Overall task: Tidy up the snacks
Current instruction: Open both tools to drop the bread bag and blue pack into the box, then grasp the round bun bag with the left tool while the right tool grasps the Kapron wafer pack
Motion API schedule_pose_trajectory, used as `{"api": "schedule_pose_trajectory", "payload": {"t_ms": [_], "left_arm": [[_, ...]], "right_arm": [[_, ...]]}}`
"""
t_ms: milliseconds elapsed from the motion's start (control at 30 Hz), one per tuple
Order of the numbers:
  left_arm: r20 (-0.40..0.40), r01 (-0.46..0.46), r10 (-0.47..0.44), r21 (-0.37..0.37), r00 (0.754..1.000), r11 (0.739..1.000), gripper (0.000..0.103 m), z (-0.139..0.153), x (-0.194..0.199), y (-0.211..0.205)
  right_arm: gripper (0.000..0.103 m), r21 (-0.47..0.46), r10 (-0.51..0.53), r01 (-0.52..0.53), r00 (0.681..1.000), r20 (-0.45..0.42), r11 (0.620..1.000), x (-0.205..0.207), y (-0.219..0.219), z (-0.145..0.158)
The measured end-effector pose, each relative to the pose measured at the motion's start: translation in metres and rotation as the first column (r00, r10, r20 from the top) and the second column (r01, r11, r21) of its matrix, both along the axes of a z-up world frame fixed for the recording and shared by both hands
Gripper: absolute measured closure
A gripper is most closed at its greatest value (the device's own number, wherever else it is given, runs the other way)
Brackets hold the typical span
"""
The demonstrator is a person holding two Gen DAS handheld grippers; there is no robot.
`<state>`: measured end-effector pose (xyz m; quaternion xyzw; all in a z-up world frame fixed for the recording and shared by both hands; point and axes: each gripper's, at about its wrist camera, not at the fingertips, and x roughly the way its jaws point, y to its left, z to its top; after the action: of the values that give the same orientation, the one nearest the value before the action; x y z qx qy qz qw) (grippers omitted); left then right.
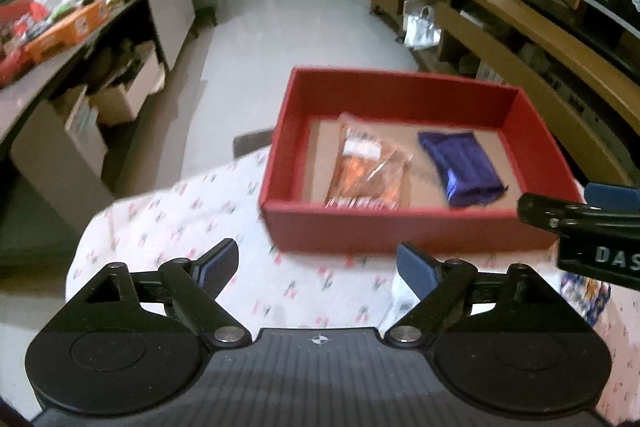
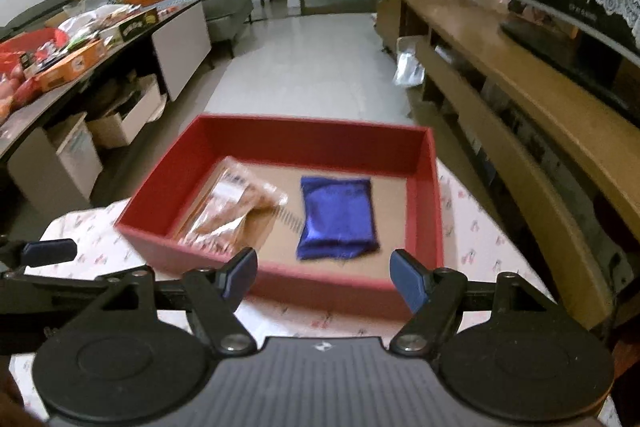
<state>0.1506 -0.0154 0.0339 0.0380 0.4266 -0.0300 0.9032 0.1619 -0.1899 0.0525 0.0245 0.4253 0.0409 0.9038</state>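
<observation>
the left gripper [image 1: 318,265] is matte black, with two round discs at the lower corners of the frame, silver pivot screws on angled link arms, and dark blue pads on its fingers [image 1: 218,263]. a ribbed grey body with a small white emblem fills the bottom centre. the right gripper [image 2: 324,277] looks identical; white letters "das" mark its side.
</observation>
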Motion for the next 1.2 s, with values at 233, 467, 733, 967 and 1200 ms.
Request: {"api": "schedule_pose_trajectory", "payload": {"t_ms": [233, 467, 733, 967, 1200], "left_arm": [[-0.086, -0.056, 0.052, -0.055, 0.995, 0.997, 0.013, -0.013, -0.015, 0.029], [-0.121, -0.084, 0.080, -0.028, 0.989, 0.996, 0.012, -0.025, -0.019, 0.040], [-0.196, -0.073, 0.072, 0.003, 0.978, 0.997, 0.014, -0.051, -0.009, 0.034], [-0.231, -0.091, 0.086, -0.012, 0.969, 0.996, 0.036, -0.053, -0.016, 0.041], [-0.206, -0.078, 0.068, -0.041, 0.976, 0.996, 0.037, -0.039, -0.030, 0.040]], "right_arm": [[0.024, 0.008, 0.043, -0.043, 0.998, -0.045, 0.999, -0.016, 0.009, -0.007], [0.024, 0.014, 0.072, -0.071, 0.995, -0.069, 0.997, -0.021, 0.015, -0.010], [0.024, 0.013, 0.081, -0.080, 0.992, -0.093, 0.997, -0.019, 0.014, -0.015], [0.024, 0.031, 0.100, -0.097, 0.988, -0.121, 0.995, -0.031, 0.010, -0.017], [0.024, 0.049, 0.184, -0.178, 0.970, -0.158, 0.983, -0.055, 0.029, -0.023]]}}
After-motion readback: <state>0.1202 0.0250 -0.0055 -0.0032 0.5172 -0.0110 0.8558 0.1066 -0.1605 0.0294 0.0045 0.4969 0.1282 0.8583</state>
